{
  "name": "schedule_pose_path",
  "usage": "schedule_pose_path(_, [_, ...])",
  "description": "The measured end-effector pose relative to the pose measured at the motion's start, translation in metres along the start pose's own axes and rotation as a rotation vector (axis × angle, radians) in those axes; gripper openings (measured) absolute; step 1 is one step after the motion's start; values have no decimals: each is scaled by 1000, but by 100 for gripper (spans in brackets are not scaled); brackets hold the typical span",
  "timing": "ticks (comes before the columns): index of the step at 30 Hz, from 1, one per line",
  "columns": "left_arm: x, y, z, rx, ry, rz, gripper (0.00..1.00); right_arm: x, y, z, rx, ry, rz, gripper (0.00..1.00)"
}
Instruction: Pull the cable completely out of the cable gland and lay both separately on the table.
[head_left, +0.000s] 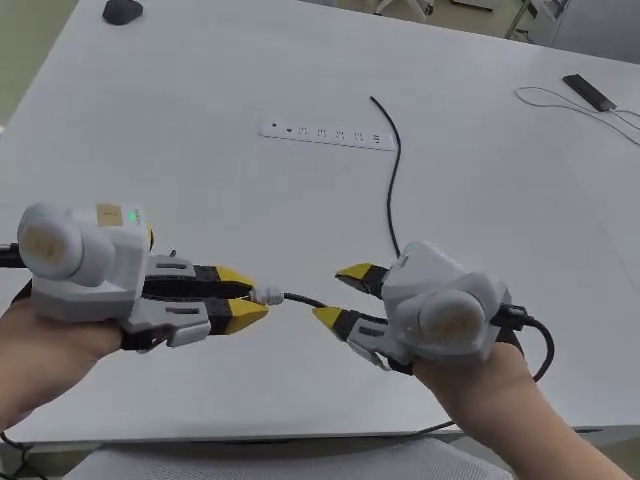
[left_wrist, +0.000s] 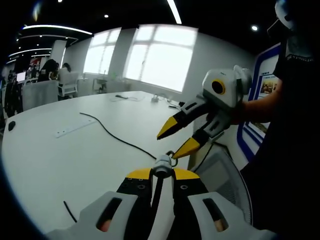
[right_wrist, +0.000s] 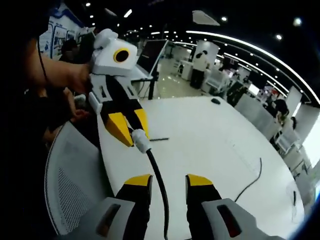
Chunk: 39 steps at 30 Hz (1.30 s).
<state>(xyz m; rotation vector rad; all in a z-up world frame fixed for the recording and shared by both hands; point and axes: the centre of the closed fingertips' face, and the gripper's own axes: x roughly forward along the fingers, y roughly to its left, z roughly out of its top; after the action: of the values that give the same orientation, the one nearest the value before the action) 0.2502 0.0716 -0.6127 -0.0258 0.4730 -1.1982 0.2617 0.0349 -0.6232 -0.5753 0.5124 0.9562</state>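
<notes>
Head view, item one: found gland (head_left: 268, 296) pinched in left gripper (head_left: 255, 300), jaws closed on it, held near the edge of table (head_left: 200, 80). Traced cable (head_left: 392, 190) from gland away across table, ending beside power strip (head_left: 328, 135). Item two: found right gripper (head_left: 335, 293) spread wide, astride cable close to gland, not gripping it (confirmed in right gripper view). Judged cable not yet withdrawn. Advised: close right jaws on cable near gland, pull straight along gland's axis, hold left clamp firm. Avoid sideways tugs, likely to bind cable or twist gland loose.
</notes>
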Motion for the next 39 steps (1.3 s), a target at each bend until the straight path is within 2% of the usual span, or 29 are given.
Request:
schedule_pose_path(5, [2,-2,1,8,0,-13,15,7,7,6,-85,13,12,17])
schedule_pose_path(12, [5,-5,-1,12,12,-21,15,9,13,11,-122,14,32,8])
schedule_pose_path(20, [7,-6,0,18,16,-26,15,9,17,9,-149,22,40,1])
schedule_pose_path(27, [9,-9,-2,23,20,-30,15,8,18,6,-131,25,41,0])
schedule_pose_path(31, [10,-11,-1,29,22,-33,15,6,18,3,-77,22,46,0])
schedule_pose_path(39, [10,-10,0,26,17,-19,15,4,10,-6,-5,30,12,0])
